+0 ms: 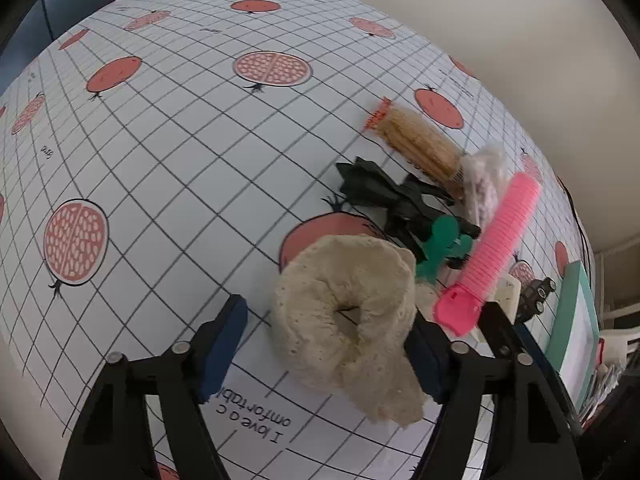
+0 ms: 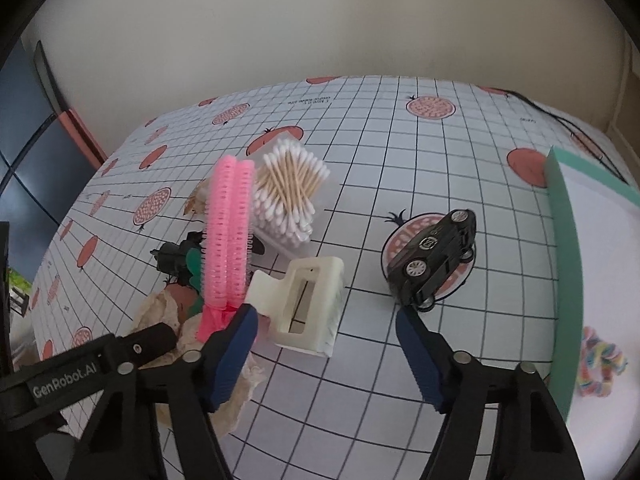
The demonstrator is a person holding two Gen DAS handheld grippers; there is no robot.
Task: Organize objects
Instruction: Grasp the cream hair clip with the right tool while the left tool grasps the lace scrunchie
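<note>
Left view: scrunchie (image 1: pixel 348 320) between the left gripper (image 1: pixel 328 344) pads; right pad touches it, left pad stands clear, so no grip yet.
Beyond scrunchie: pink comb (image 1: pixel 496 248), green clip (image 1: pixel 438 246), black clip (image 1: pixel 384 196), swabs (image 1: pixel 420 142).
Right view: right gripper (image 2: pixel 324 344) open around cream clip (image 2: pixel 304 300), pads apart from it.
Beside cream clip: car (image 2: pixel 434 258).
Box (image 2: pixel 564 280): only a rainbow scrunchie (image 2: pixel 600 368) inside.
Progress: early, most items unsorted.
</note>
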